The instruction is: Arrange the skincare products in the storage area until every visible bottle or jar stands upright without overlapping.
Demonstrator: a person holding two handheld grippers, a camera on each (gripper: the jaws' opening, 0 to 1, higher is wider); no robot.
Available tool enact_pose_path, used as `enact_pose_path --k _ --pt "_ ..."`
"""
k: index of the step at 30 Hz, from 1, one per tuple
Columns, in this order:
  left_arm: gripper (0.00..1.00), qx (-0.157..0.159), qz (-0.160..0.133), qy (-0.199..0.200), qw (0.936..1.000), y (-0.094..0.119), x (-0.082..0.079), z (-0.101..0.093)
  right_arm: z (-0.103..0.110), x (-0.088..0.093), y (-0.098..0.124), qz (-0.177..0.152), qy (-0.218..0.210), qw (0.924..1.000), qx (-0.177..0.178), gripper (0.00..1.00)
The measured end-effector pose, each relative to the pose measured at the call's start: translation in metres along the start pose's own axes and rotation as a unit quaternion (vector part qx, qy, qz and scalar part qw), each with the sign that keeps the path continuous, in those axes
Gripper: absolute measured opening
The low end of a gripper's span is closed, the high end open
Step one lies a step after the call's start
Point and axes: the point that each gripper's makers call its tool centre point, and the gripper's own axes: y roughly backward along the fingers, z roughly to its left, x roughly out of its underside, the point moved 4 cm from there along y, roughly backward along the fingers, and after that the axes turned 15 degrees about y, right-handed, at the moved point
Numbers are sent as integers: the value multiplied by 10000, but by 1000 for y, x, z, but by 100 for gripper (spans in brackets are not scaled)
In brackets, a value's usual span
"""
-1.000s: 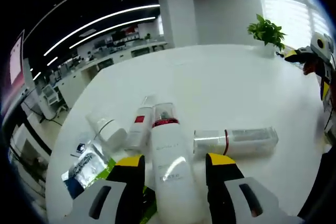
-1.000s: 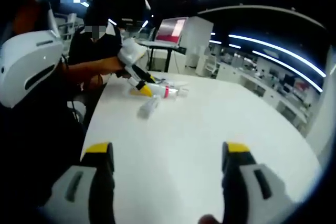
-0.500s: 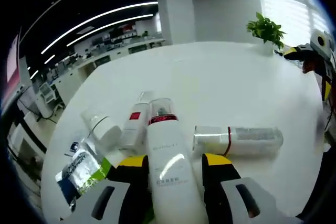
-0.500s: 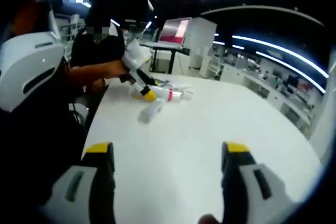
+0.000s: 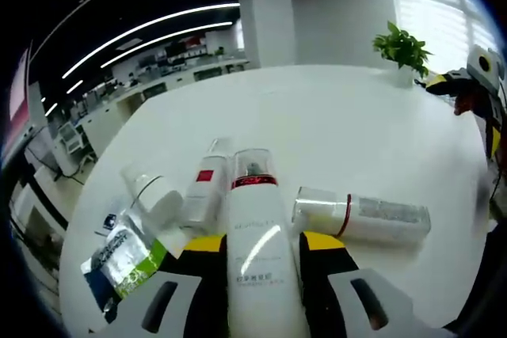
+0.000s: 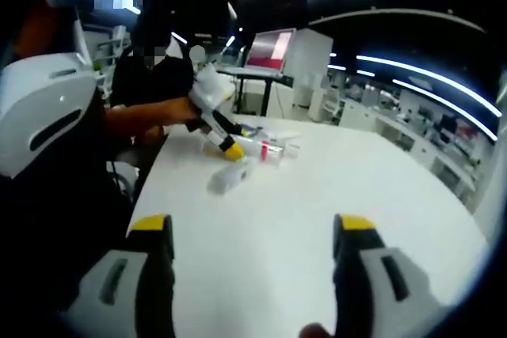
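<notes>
A: Reading the left gripper view from its left edge, what lies on the desk?

B: At lower left, a clear packet with a green and blue label, flat. Next to it a white capped jar on its side, then a slim white tube with a red patch, also down. In the centre, the tall white bottle with the red band lies lengthwise between the jaws of the left claw, which sit closed against its sides. Right of that, a clear-capped cylinder lies crosswise.

A: How would the tall bottle handle?

B: I judge it rigid, smooth plastic, so slippery; gripping the mid body looks sensible, as its neck seems narrower and capped.

A: And the right claw?

B: In the right gripper view it is spread wide over bare desk at the bottom of the frame, holding nothing, well apart from the products at upper centre.
</notes>
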Motion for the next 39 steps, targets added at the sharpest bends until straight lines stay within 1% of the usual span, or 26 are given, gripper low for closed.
enact_pose_path --k 7,11,12,18,22,32,36,39 --pt "35 -49 -45 -37 10000 1 0 0 2 -3 -7 -112 -40 9999 -121 82" --pt "32 -1 -216 24 9998 6 -6 -1 2 -1 -7 -95 -78 9998 -126 82" --pt "32 1 -158 -23 9999 5 -5 -1 2 -1 -7 -101 -88 9998 -121 82" --pt "31 -7 -199 -53 9998 5 -6 0 2 -4 -13 -180 -133 9996 -169 81" --pt "31 -2 -241 -72 9997 6 -5 1 2 -5 -19 -168 -130 9995 -217 81" --pt "30 149 -377 63 9992 11 -3 0 0 -8 -32 -241 -192 9990 -321 80" --pt "30 204 -439 108 9988 12 -2 0 1 -8 -39 -306 -281 9983 -397 79" --pt "30 241 -482 128 9985 13 -2 -1 -1 -10 -47 -434 -455 9970 -462 78"
